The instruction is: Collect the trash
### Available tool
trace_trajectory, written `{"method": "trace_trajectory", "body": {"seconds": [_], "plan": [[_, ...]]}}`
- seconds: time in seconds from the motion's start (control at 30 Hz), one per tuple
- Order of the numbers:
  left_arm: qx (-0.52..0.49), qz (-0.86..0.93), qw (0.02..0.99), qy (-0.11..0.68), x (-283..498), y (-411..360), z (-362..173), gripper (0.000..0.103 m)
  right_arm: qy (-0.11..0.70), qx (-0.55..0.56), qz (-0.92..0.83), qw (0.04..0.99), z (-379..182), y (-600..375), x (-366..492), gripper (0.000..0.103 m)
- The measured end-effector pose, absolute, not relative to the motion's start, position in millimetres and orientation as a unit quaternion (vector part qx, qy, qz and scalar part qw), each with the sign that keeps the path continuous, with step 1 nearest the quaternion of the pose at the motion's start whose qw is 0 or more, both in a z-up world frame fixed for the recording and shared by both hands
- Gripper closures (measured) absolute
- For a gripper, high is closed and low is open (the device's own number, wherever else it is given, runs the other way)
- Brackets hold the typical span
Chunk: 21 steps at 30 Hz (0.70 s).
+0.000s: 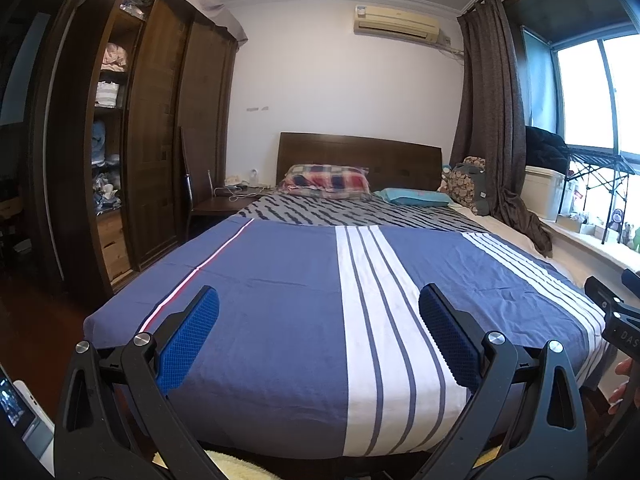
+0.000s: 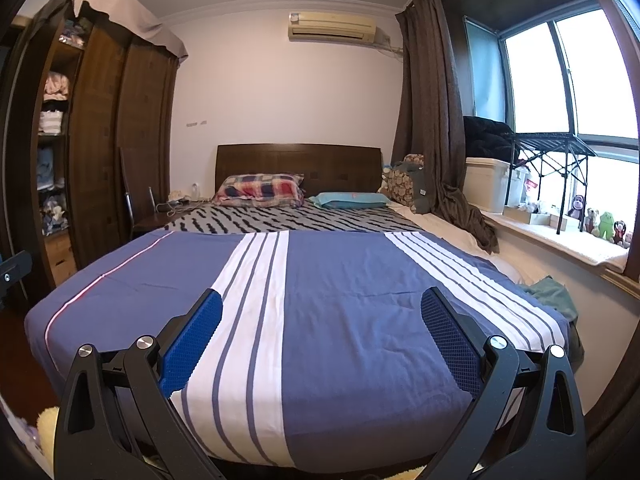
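Observation:
My left gripper (image 1: 319, 300) is open above the foot of a bed with a blue and white striped cover (image 1: 280, 292), nothing between its blue-padded fingers (image 1: 188, 336). My right gripper (image 2: 321, 302) is also open and empty over the same cover (image 2: 340, 300). The body of the right gripper (image 1: 616, 320) and a hand show at the right edge of the left wrist view. No piece of trash shows on the bed in either view. A green cloth (image 2: 554, 294) lies crumpled at the bed's right edge.
A dark wooden wardrobe (image 1: 152, 140) with open shelves stands left, a nightstand (image 1: 224, 202) beside the headboard. Pillows (image 2: 260, 190) lie at the head. Right of the bed are a brown curtain (image 2: 432, 120), a window sill with toys (image 2: 600, 224), a white box (image 2: 486, 184) and a folding rack (image 2: 548, 148).

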State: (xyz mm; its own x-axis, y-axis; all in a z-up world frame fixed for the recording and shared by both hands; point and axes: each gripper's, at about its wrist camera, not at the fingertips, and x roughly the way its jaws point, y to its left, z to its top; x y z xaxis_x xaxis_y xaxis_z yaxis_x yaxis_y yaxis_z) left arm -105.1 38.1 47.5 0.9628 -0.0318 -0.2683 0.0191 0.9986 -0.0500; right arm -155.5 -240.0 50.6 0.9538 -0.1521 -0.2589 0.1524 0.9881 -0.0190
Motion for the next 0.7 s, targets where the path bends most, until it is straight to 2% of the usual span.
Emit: {"method": "trace_trajectory", "body": {"seconds": [0.4, 0.57, 0.7], "plan": [[-0.006, 0.006, 0.989, 0.147, -82, 37, 46, 0.008, 0.139, 0.004, -0.065, 0.988, 46, -251, -132, 0.003], [-0.006, 0.01, 0.986, 0.166, -48, 41, 40, 0.008, 0.143, -0.007, -0.047, 0.989, 45, -256, -109, 0.003], [-0.011, 0.019, 0.981, 0.191, 0, 60, 30, 0.008, 0.181, -0.016, -0.029, 0.983, 37, -291, -57, 0.003]]}}
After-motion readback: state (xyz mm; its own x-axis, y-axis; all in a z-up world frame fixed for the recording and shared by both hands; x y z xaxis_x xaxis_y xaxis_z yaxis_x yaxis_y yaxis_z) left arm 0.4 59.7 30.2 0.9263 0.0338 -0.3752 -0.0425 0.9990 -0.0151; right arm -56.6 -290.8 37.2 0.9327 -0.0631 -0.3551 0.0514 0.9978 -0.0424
